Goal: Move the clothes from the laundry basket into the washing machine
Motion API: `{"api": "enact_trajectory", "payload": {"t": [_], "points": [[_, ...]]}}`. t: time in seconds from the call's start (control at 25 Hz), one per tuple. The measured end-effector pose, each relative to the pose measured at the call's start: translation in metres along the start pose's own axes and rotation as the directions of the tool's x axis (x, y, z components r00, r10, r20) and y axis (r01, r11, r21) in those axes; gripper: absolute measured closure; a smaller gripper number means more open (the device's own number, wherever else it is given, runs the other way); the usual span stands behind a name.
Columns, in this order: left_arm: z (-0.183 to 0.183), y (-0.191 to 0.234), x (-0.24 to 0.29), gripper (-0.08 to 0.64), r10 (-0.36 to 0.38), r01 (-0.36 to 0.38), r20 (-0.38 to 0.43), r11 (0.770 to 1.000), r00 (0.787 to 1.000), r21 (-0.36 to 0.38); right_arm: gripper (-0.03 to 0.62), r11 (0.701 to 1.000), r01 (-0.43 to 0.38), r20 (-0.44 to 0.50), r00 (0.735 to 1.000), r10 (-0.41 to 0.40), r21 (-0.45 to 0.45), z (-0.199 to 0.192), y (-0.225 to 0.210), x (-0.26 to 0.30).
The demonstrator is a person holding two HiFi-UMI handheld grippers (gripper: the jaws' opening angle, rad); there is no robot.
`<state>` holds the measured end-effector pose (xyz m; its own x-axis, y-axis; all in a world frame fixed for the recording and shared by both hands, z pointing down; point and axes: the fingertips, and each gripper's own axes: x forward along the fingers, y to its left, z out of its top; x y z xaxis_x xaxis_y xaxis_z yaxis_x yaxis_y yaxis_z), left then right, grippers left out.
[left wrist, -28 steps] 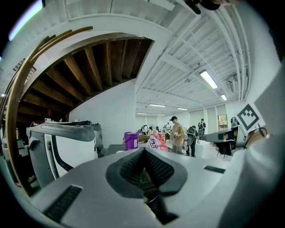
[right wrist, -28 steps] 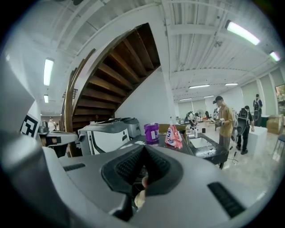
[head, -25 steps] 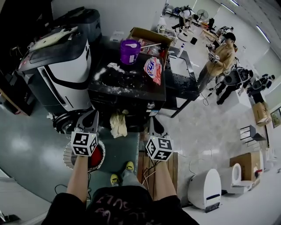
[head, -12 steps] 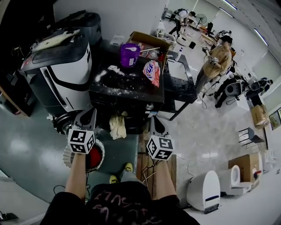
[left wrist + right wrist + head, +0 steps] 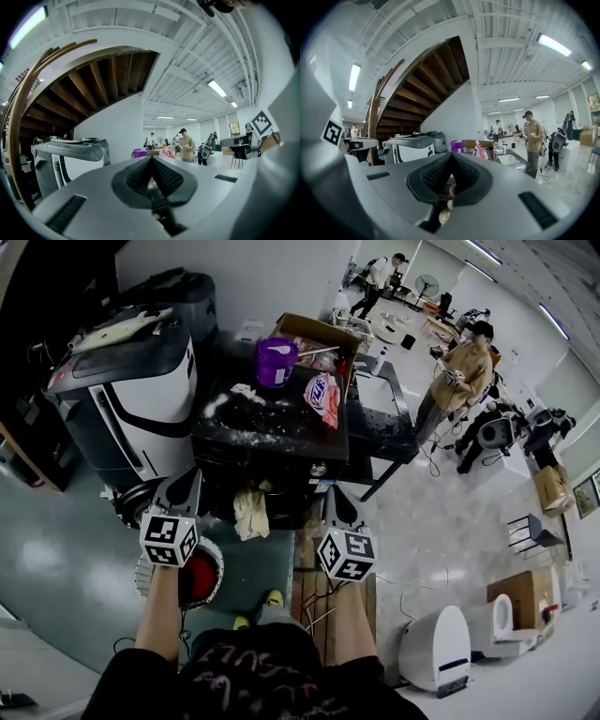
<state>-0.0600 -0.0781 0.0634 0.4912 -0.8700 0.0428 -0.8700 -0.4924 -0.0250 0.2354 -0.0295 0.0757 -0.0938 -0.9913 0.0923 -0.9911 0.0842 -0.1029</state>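
In the head view a round white laundry basket (image 5: 148, 582) stands on the floor by my left arm, with red clothing (image 5: 197, 579) in it. Ahead is the dark washing machine (image 5: 281, 451), and a pale cloth (image 5: 249, 512) hangs down its front. My left gripper (image 5: 187, 486) is above the basket, level and aimed at the machine's front. It is shut (image 5: 151, 159) and holds nothing. My right gripper (image 5: 334, 495) sits to the right of the hanging cloth. It too is shut (image 5: 451, 157) and holds nothing.
A purple tub (image 5: 278, 360), a detergent bag (image 5: 323, 395) and spilled white powder lie on the machine's top. A white-and-black appliance (image 5: 122, 399) stands at the left. A wooden pallet (image 5: 314, 587) lies at my feet. A person (image 5: 459, 371) stands at the back right.
Both grippers have lifted slightly and stay shut and empty. The head camera has shifted a little. Basket and hanging cloth have not moved.
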Motion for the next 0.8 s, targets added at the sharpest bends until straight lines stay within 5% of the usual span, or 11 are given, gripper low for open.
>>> {"api": "enact_trajectory", "payload": {"t": [0.8], "points": [[0.013, -0.006, -0.012, 0.548, 0.01, -0.01, 0.035, 1.0, 0.999, 0.022, 0.591, 1.0, -0.01, 0.034, 0.999, 0.01, -0.016, 0.01, -0.003, -0.012]]}}
